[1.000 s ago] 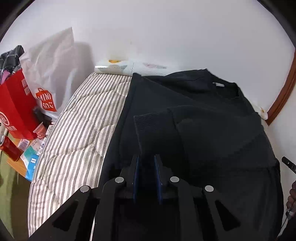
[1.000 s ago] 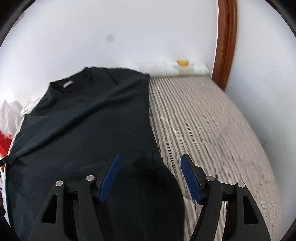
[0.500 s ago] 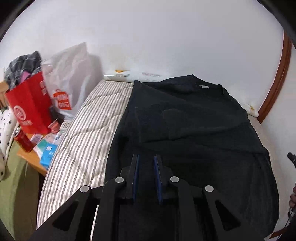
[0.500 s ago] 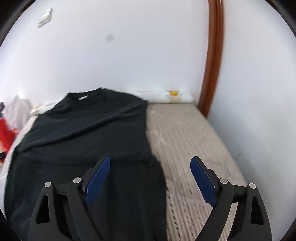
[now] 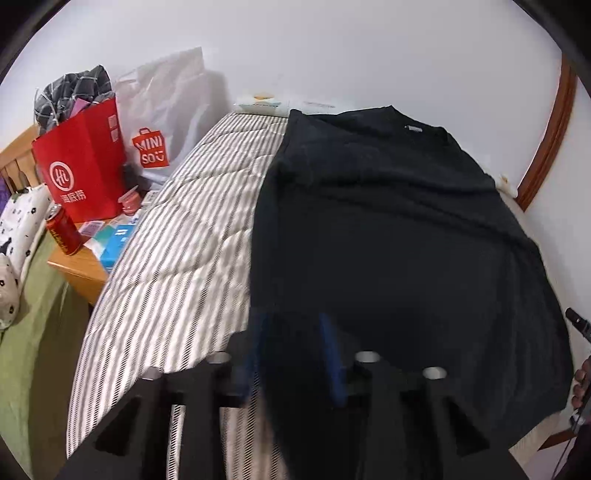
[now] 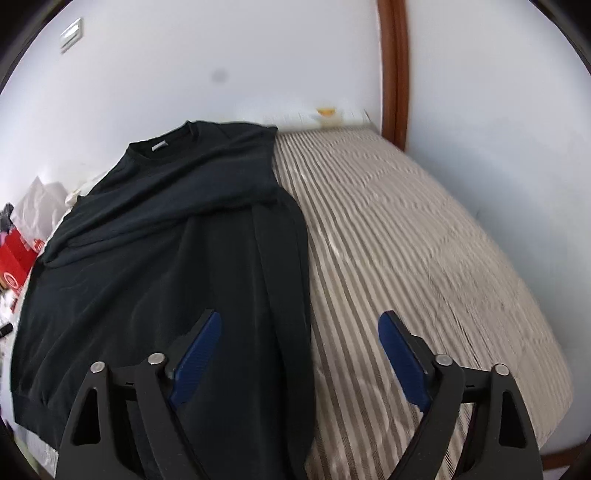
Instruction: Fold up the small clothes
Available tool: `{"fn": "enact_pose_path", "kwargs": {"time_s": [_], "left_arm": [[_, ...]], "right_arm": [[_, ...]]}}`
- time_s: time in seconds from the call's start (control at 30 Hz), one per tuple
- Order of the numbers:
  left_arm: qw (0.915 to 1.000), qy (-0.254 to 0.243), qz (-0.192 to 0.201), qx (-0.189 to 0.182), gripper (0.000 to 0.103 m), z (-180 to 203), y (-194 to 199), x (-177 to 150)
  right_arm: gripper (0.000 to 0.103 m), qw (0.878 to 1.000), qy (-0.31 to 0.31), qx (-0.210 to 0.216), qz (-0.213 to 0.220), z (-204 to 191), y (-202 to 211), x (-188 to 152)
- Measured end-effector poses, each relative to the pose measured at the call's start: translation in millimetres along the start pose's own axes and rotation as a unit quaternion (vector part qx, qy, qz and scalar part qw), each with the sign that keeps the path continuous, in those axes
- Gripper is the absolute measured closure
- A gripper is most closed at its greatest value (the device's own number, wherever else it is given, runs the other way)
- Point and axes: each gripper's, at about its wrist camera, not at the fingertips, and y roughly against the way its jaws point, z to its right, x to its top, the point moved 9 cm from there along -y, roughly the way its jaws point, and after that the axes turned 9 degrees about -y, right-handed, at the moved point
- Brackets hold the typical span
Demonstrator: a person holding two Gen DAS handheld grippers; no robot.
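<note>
Where motion blurs them, opening jaws of left gripper (image 5: 291,347) over sweater (image 5: 388,229).

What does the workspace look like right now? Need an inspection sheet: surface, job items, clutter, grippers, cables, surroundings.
Surface: striped mattress, bare on both sides of the garment.
Job's things: one black sweatshirt lying flat, collar toward the wall, sleeves folded in across the body.
Clutter: bedside table with red paper bag, white shopping bag, red can and small boxes; plaid cloth in the red bag.
Grippers: left gripper jaws opening, blurred, over the hem; right gripper jaws apart and closing, nothing pinched.
Cables: thin cable by the hand at the frame edge.
Surroundings: white walls, brown wooden trim, wall switch.
</note>
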Motion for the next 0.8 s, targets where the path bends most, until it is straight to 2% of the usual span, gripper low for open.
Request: {"fn": "enact_pose_path", "kwargs": {"time_s": [0.03, 0.07, 0.2, 0.3, 0.37, 0.43, 0.47, 0.5, 0.53, 0.63, 0.67, 0.7, 0.8], "left_arm": [[1.0000, 0.000, 0.002, -0.008, 0.048, -0.4, 0.4, -3.5], [0.9998, 0.001, 0.004, -0.020, 0.047, 0.1, 1.0, -7.3], [0.9997, 0.003, -0.002, -0.024, 0.047, -0.2, -2.7, -18.6], [0.9990, 0.007, -0.018, -0.040, 0.049, 4.1, -8.1, -29.0], [0.9994, -0.008, -0.009, -0.032, 0.049, 7.2, -6.2, -31.8], [0.9994, -0.014, -0.008, -0.029, 0.049, 10.0, -6.4, -34.4], [0.9996, -0.018, -0.006, -0.022, 0.052, 10.9, -5.9, -35.0], [0.9996, -0.024, -0.008, -0.016, 0.054, 12.4, -5.7, -35.9], [0.9995, -0.030, -0.008, -0.009, 0.056, 13.6, -5.4, -36.8], [0.9996, -0.026, -0.007, -0.004, 0.069, 13.8, -3.7, -38.4], [0.9997, -0.023, -0.007, -0.001, 0.076, 12.1, -3.2, -38.3], [0.9998, -0.018, -0.007, 0.002, 0.088, 10.2, -2.9, -38.0], [0.9998, 0.008, -0.010, -0.018, 0.095, 8.6, -0.9, -38.1]], "right_arm": [[0.023, 1.000, -0.010, 0.003, -0.009, 5.3, -3.0, -4.3], [0.025, 1.000, -0.017, 0.001, -0.016, 9.1, -6.0, -7.0], [0.033, 0.998, -0.037, 0.016, -0.042, 18.0, -12.8, -20.5], [0.037, 0.998, -0.032, 0.027, -0.048, 10.9, -13.9, -28.3], [0.037, 0.998, -0.018, 0.041, -0.050, 2.1, -12.3, -35.2], [0.037, 0.998, 0.004, 0.037, -0.047, -5.3, -13.3, -39.9], [0.040, 0.999, 0.013, 0.029, -0.042, -6.9, -13.9, -40.7], [0.050, 0.999, 0.017, 0.023, -0.038, -8.8, -15.1, -39.7], [0.055, 0.999, 0.013, 0.015, -0.034, -8.7, -15.7, -38.4], [0.069, 0.999, 0.011, 0.009, -0.039, -13.3, -19.4, -36.1], [0.083, 0.999, 0.022, 0.007, -0.038, -16.8, -20.9, -35.3], [0.092, 0.999, 0.026, 0.010, -0.037, -19.2, -21.5, -35.6], [0.095, 0.999, 0.021, 0.032, -0.032, -22.0, -16.8, -32.9]]}}
